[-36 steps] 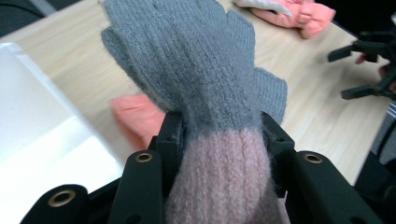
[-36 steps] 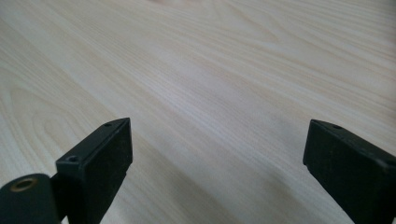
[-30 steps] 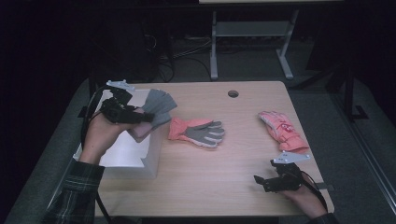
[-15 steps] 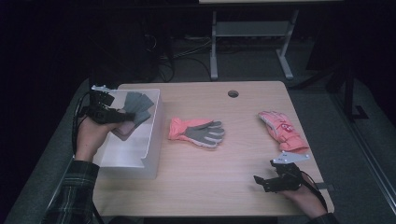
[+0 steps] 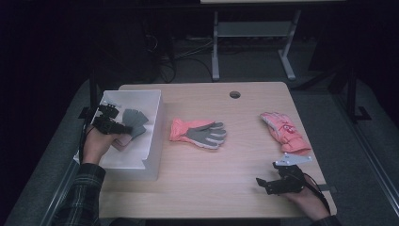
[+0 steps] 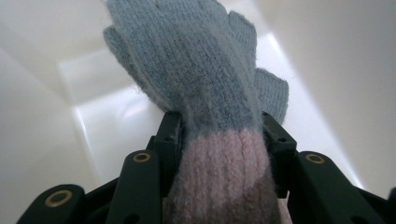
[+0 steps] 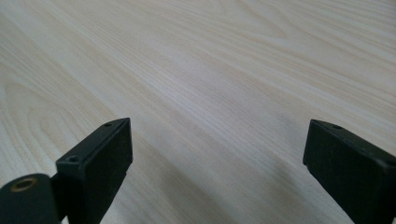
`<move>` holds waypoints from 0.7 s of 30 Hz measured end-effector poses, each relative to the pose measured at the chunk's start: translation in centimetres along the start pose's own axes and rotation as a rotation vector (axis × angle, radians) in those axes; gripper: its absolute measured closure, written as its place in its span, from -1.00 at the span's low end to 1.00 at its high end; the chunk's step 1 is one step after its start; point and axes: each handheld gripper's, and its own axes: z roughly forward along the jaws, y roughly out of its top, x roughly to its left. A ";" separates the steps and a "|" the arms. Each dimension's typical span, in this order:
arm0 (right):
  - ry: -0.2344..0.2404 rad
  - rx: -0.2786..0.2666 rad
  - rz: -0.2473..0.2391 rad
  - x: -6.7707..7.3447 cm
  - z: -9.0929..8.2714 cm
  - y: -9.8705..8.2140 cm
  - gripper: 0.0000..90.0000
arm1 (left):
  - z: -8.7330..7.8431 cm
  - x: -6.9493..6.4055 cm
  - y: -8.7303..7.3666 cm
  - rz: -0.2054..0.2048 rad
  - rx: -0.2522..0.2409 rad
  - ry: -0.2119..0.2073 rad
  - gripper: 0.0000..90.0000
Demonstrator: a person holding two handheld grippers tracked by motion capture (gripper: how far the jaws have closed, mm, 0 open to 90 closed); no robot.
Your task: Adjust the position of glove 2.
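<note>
The grey knitted wool glove with a pale pink ribbed cuff is clamped at the cuff between the jaws of the left gripper, and its fingers hang down into the white rectangular plastic bin. In the left gripper view the fingertips of the glove are cut off by the top edge, and the lower end of the cuff is lost behind the black jaws; the floor of the bin is seen only as a bright, washed-out patch. In the high view the left gripper is small and dark against the bin, so that its jaws cannot be made out there, and the glove is partly covered by the hand.

The right gripper is held low over the near right corner of the table, and its jaws are seen standing wide apart with nothing between them in the right gripper view.

The light wooden table top with a round cable hole carries the bin at its left edge, a coral and grey work glove laid flat near the middle, and a pink padded mitten well apart to the right. The room beyond the table is very dark; a grey carpeted floor, a metal stand and some cables are faintly discernible.
</note>
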 end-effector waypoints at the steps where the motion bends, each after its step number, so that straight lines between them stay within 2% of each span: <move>1: 0.000 0.000 0.000 0.0 0.0 0.0 -0.82 | 0.0 0.0 0.0 0.000 0.000 0.000 0.29; 4: 0.000 -0.001 0.005 0.0 0.0 0.0 -0.82 | 1.1 -0.1 -0.3 0.021 0.058 0.028 0.25; 5: 0.000 -0.001 0.005 0.0 0.0 0.0 -0.82 | 1.1 -0.1 -0.3 0.021 0.058 0.028 0.23; 8: -0.003 -0.001 0.005 -0.1 -0.1 -0.1 -0.82 | 2.2 0.0 -0.6 0.019 0.122 0.043 0.18; 10: -0.003 -0.003 0.006 -0.1 -0.2 -0.1 -0.82 | 2.6 0.0 -0.7 0.023 0.131 0.052 0.17; 13: -0.002 0.000 0.006 0.0 -0.2 -0.1 -0.83 | 2.9 -0.1 -0.8 0.020 0.142 0.057 -0.01; 15: -0.001 0.000 0.006 -0.1 -0.1 -0.1 -0.83 | 3.0 -0.2 -0.8 0.023 0.140 0.060 -0.13; 16: -0.001 -0.001 0.006 -0.1 -0.1 -0.1 -0.82 | 3.1 -0.4 -0.7 0.035 0.133 0.081 -0.29; 17: -0.001 -0.001 0.006 -0.1 -0.1 -0.1 -0.82 | 3.1 -0.4 -0.7 0.035 0.133 0.081 -0.37; 19: -0.002 -0.001 0.010 -0.1 -0.2 -0.2 -0.82 | 2.5 -0.5 -0.4 0.017 0.087 0.082 -0.45; 21: -0.003 -0.002 0.009 -0.1 -0.2 -0.2 -0.82 | 2.1 -0.6 -0.2 0.019 0.073 0.090 -0.54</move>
